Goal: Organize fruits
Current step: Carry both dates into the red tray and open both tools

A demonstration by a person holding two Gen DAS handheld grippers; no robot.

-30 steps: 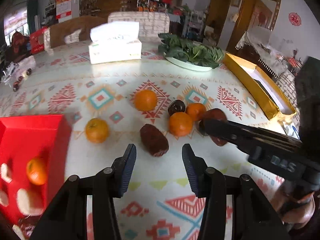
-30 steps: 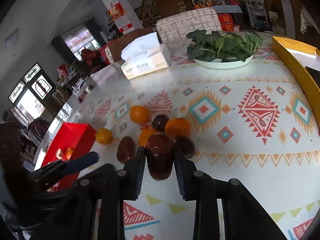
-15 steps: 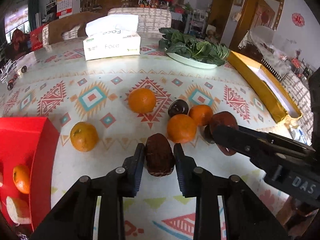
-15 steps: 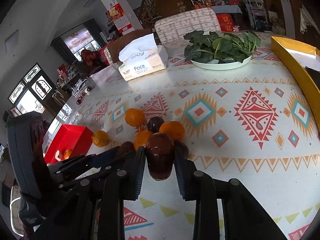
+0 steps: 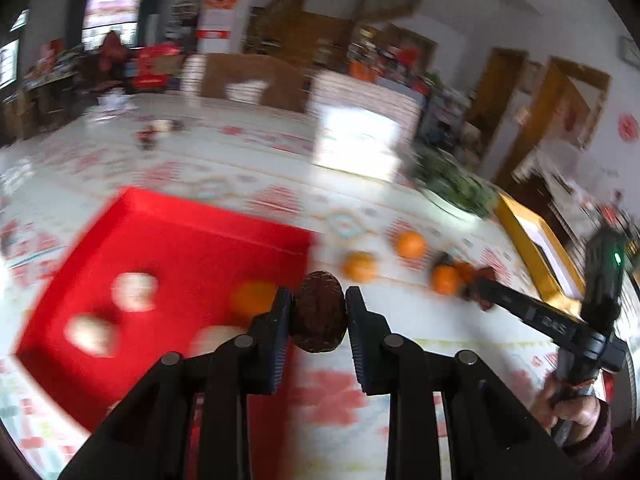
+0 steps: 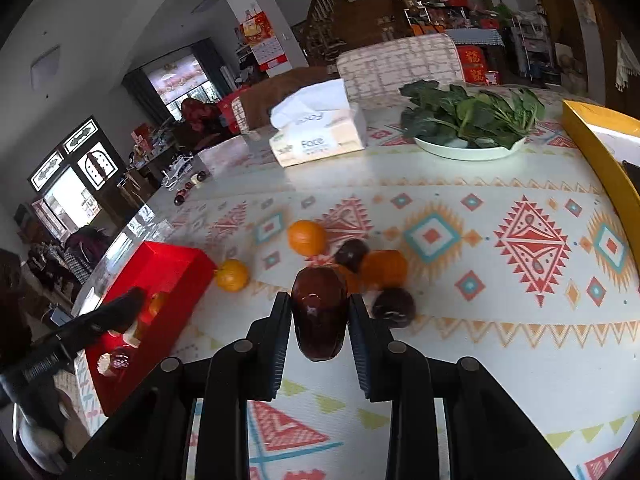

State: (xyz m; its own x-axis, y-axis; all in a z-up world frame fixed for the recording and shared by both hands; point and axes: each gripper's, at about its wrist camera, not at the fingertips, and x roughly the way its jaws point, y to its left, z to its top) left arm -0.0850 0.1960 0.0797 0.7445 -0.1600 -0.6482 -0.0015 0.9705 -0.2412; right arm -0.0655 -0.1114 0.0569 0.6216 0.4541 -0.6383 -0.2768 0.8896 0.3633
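In the left wrist view my left gripper (image 5: pixel 319 300) has its jaws closing tight on a rough dark brown fruit (image 5: pixel 320 322), held in the air at the right edge of the red box (image 5: pixel 160 240). Inside the box lie an orange (image 5: pixel 252 300) and pale round pieces (image 5: pixel 134 292). My right gripper (image 6: pixel 319 308) is shut on a glossy dark red fruit (image 6: pixel 318 320) above the table. Beyond it lie three oranges (image 6: pixel 306 237) (image 6: pixel 232 275) (image 6: pixel 384 268) and two dark fruits (image 6: pixel 352 254) (image 6: pixel 394 306). The left gripper's fingers (image 6: pixel 120 304) show over the red box (image 6: pixel 168 264).
A tissue box (image 6: pixel 316 136) and a white plate (image 6: pixel 468 152) of green leaves stand at the far side of the patterned tablecloth. A long yellow box (image 6: pixel 596 148) runs along the right edge. Chairs stand behind the table. A hand (image 5: pixel 576 412) holds the right gripper.
My left gripper shut on the brown fruit, lifted it and swung left to the red box's edge. The right gripper stayed put with its dark red fruit.
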